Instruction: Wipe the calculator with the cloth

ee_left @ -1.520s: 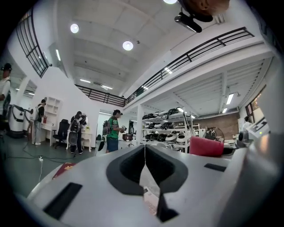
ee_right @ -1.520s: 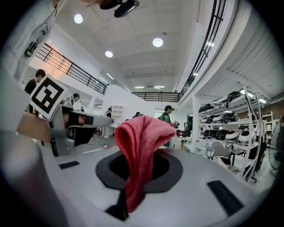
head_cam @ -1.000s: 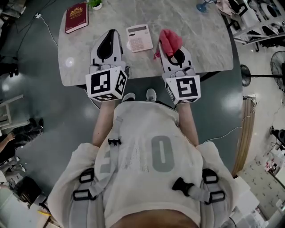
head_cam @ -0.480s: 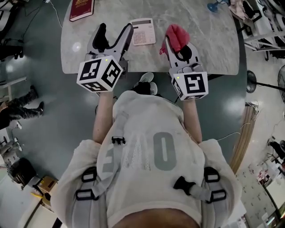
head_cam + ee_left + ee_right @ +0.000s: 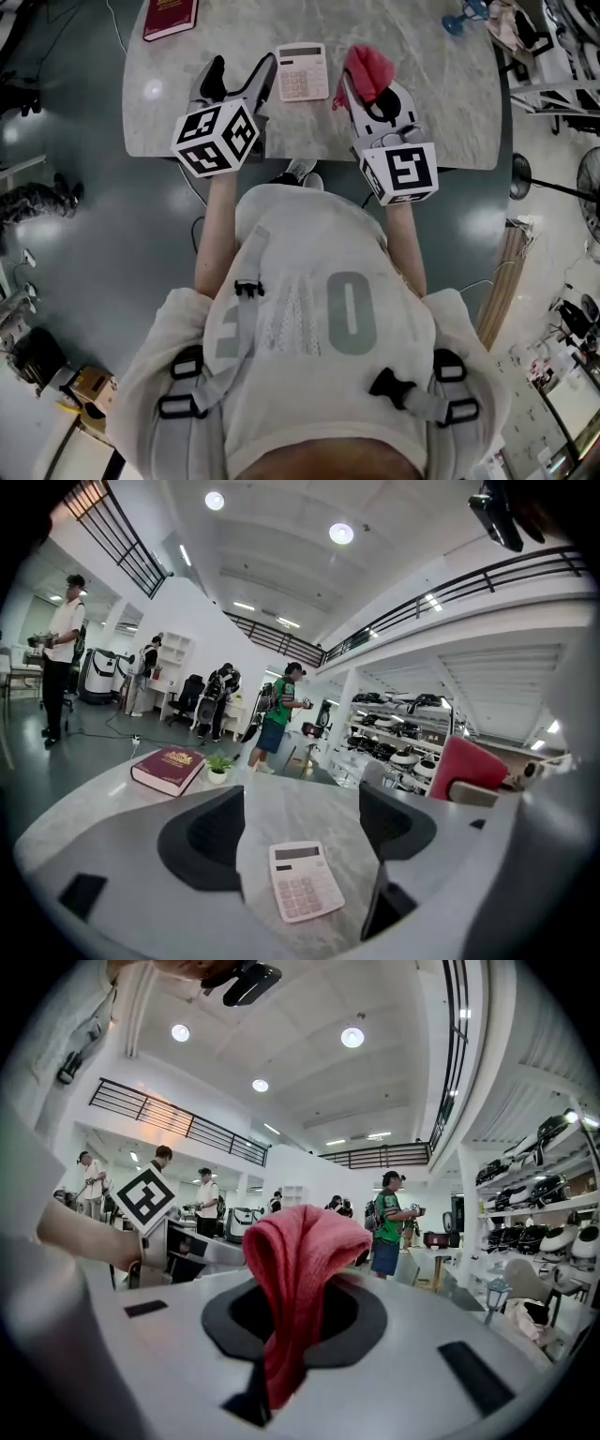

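Observation:
A pale pink calculator [image 5: 302, 71] lies flat on the marble table [image 5: 431, 103]. In the left gripper view the calculator [image 5: 305, 881] shows ahead of and below the jaws. My left gripper [image 5: 242, 70] hovers just left of it, open. Its jaws have just been opening, with nothing between the pads [image 5: 211, 836]. My right gripper [image 5: 361, 92] is to the right of the calculator, shut on a bunched red cloth [image 5: 367, 71]. The cloth [image 5: 300, 1269] sticks up out of the closed jaws of the right gripper [image 5: 292, 1326].
A dark red book [image 5: 170, 18] lies at the table's far left corner, with a small potted plant [image 5: 218, 766] beside it. A blue object [image 5: 466, 16] stands at the far right. People, shelves and desks fill the room beyond the table.
My left gripper's jaws went from shut to wide open, and it dropped lower beside the calculator. My right gripper, still holding the cloth, shifted slightly.

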A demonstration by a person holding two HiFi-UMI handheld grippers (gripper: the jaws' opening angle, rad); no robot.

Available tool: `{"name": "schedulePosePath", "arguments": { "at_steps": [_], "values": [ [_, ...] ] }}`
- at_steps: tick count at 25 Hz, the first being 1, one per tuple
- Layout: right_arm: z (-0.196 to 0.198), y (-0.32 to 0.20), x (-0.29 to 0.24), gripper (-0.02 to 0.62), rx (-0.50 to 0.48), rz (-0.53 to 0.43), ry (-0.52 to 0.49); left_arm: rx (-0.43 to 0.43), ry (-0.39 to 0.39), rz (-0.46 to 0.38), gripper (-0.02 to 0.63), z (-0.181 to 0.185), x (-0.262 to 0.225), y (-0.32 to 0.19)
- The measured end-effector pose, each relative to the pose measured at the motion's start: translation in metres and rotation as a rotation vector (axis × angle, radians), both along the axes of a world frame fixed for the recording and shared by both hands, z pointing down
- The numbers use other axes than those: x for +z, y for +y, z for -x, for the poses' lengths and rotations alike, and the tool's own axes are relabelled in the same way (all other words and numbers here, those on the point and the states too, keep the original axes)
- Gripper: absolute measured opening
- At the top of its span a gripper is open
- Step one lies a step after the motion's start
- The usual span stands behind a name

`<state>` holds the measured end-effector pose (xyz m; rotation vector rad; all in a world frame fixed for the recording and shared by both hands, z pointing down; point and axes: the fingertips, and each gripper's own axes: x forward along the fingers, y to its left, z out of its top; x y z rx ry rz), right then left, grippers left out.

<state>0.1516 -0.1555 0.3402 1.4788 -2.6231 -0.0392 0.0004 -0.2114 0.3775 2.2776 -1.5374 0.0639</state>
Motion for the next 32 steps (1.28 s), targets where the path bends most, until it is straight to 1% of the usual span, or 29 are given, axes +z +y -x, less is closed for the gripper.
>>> {"name": "schedulePosePath", "arguments": {
  "at_steps": [2, 4, 7, 11, 14, 17, 21, 24, 28, 32],
  "values": [
    [0.002, -0.007, 0.002, 0.058, -0.001, 0.006, 0.009, 0.004, -0.009, 0.041, 0.369, 0.001, 0.016, -0.007],
    [0.002, -0.013, 0.003, 0.058, 0.005, 0.011, 0.009, 0.007, 0.003, 0.082, 0.37, 0.002, 0.032, -0.013],
    [0.0, -0.021, 0.008, 0.058, 0.014, 0.019, 0.012, -0.004, 0.001, 0.114, 0.37, 0.005, 0.051, -0.021],
    [-0.005, -0.029, 0.015, 0.058, 0.031, 0.04, 0.015, 0.001, -0.043, 0.162, 0.383, 0.004, 0.074, -0.029],
    [-0.006, -0.033, 0.018, 0.058, 0.042, 0.055, 0.009, -0.002, -0.064, 0.221, 0.383, 0.006, 0.095, -0.032],
    [-0.003, -0.037, 0.02, 0.058, 0.042, 0.065, 0.01, 0.002, -0.107, 0.292, 0.383, 0.006, 0.125, -0.031],
    [0.006, -0.041, 0.024, 0.058, 0.037, 0.072, 0.026, 0.034, -0.181, 0.394, 0.382, 0.005, 0.17, -0.026],
    [0.008, -0.042, 0.029, 0.058, 0.031, 0.076, 0.044, 0.051, -0.213, 0.451, 0.382, 0.004, 0.197, -0.021],
    [0.006, -0.041, 0.036, 0.058, 0.038, 0.096, 0.054, 0.083, -0.282, 0.524, 0.382, 0.005, 0.226, -0.012],
    [0.004, -0.041, 0.037, 0.058, 0.039, 0.1, 0.063, 0.091, -0.289, 0.563, 0.382, 0.006, 0.236, -0.01]
  ]
}}
